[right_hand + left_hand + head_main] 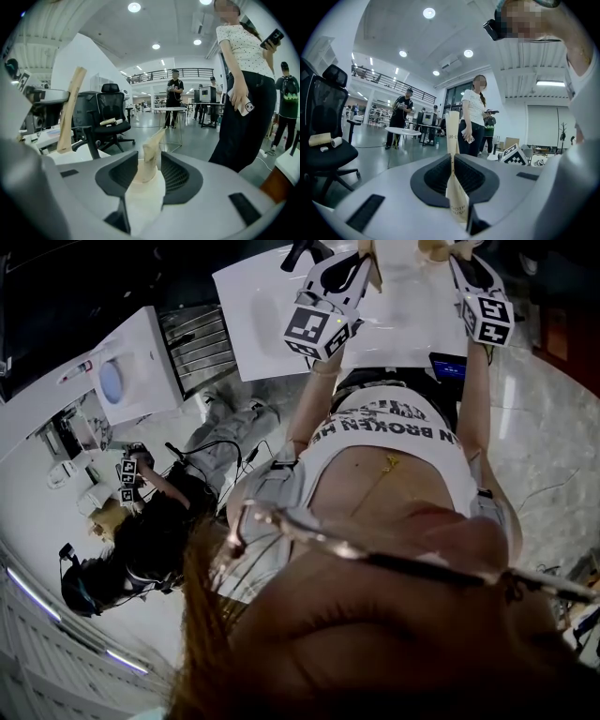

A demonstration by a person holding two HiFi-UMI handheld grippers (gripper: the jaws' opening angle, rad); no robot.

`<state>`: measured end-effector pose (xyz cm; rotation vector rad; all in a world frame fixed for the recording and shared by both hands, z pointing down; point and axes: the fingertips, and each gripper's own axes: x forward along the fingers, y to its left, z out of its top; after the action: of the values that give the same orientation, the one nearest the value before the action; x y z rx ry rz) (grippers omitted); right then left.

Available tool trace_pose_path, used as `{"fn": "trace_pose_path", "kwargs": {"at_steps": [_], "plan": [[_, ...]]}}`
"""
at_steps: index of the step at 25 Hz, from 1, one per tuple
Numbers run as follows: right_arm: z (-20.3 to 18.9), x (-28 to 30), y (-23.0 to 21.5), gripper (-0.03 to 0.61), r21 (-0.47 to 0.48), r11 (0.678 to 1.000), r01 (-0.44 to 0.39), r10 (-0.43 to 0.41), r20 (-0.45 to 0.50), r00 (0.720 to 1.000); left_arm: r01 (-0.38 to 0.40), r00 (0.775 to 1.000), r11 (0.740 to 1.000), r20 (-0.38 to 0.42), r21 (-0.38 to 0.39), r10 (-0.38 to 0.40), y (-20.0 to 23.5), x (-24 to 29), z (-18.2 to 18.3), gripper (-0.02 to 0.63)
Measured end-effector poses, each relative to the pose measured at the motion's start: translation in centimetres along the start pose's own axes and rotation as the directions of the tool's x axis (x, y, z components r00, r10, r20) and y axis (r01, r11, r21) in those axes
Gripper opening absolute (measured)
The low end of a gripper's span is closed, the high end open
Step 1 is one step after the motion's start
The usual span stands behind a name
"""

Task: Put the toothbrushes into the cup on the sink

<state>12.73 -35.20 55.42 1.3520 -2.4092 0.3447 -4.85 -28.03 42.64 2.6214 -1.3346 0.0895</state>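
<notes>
**Left gripper** [452, 165]: the jaws are clenched on a paper-wrapped toothbrush [453, 133]. It stands upright between the pads, with its printed lower end down in the throat. The grip looks firm and centred.

**Right gripper** [148, 169]: the jaws are released and stand wide. A second wrapped toothbrush [151, 150], its paper crumpled, sits in the gap and leans toward one jaw. I do not see the pads pressing on it, so I rate it as loose, not held.

**Position:** in the head view, both grippers are side by side above the white counter [251, 320], each with a pale wrapper end showing at its tip. I cannot find the cup or the sink in any view. Neither toothbrush is in the cup; both are up at the grippers, clear of the counter.

**Judgement:** the task is at the carry stage, with no toothbrush delivered.

**Next move, as I read it:**
- Close the right jaws on the loose toothbrush before it slips down to the counter.
- Tip the head camera to bring the cup into sight.
- Lower one gripper over the cup's mouth with the toothbrush pointing down.
- Let go only when the end is inside the rim.
</notes>
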Motion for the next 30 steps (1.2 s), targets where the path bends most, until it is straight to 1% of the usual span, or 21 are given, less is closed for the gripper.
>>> {"fn": "trace_pose_path", "kwargs": {"at_steps": [4, 6, 9, 15, 19, 22, 23, 26, 30], "plan": [[0.6, -1.5, -0.3, 0.147, 0.016, 1.0, 0.016, -0.016, 0.017, 1.0, 0.006, 1.0, 1.0, 0.014, 0.001, -0.006, 0.0, 0.4, 0.4, 0.034], [0.9, -2.4, -0.4, 0.149, 0.039, 0.999, 0.025, -0.026, 0.037, 0.999, 0.012, 1.0, 1.0, 0.023, 0.002, -0.012, 0.2, 0.9, 0.6, 0.034], [1.3, -3.8, -0.1, 0.148, 0.069, 0.997, 0.035, -0.04, 0.06, 0.997, 0.037, 0.999, 0.999, 0.028, 0.01, -0.037, 0.0, 1.7, 0.9, 0.034], [1.3, -7.1, -0.7, 0.147, 0.1, 0.993, 0.068, -0.077, 0.092, 0.993, 0.123, 0.992, 0.992, 0.037, 0.02, -0.123, -2.8, 4.8, 1.3, 0.034], [1.3, -8.5, -1.2, 0.147, 0.108, 0.989, 0.099, -0.109, 0.089, 0.99, 0.202, 0.978, 0.979, 0.052, 0.02, -0.203, -4.8, 7.4, 1.6, 0.034], [1.4, -9.4, -1.6, 0.147, 0.118, 0.987, 0.11, -0.122, 0.101, 0.987, 0.246, 0.968, 0.969, 0.049, 0.031, -0.247, -6.4, 9.0, 1.5, 0.034], [1.4, -9.7, -1.7, 0.142, 0.12, 0.987, 0.111, -0.123, 0.104, 0.987, 0.257, 0.965, 0.966, 0.044, 0.032, -0.259, -6.8, 9.5, 1.3, 0.034], [1.2, -10.4, -1.9, 0.081, 0.118, 0.987, 0.104, -0.117, 0.106, 0.987, 0.267, 0.963, 0.963, 0.025, 0.033, -0.268, -7.3, 10.5, 0.3, 0.034], [1.5, -10.7, -2.2, 0.05, 0.118, 0.989, 0.087, -0.101, 0.118, 0.988, 0.253, 0.967, 0.967, 0.022, 0.028, -0.254, -7.1, 11.8, -0.6, 0.034]]}}
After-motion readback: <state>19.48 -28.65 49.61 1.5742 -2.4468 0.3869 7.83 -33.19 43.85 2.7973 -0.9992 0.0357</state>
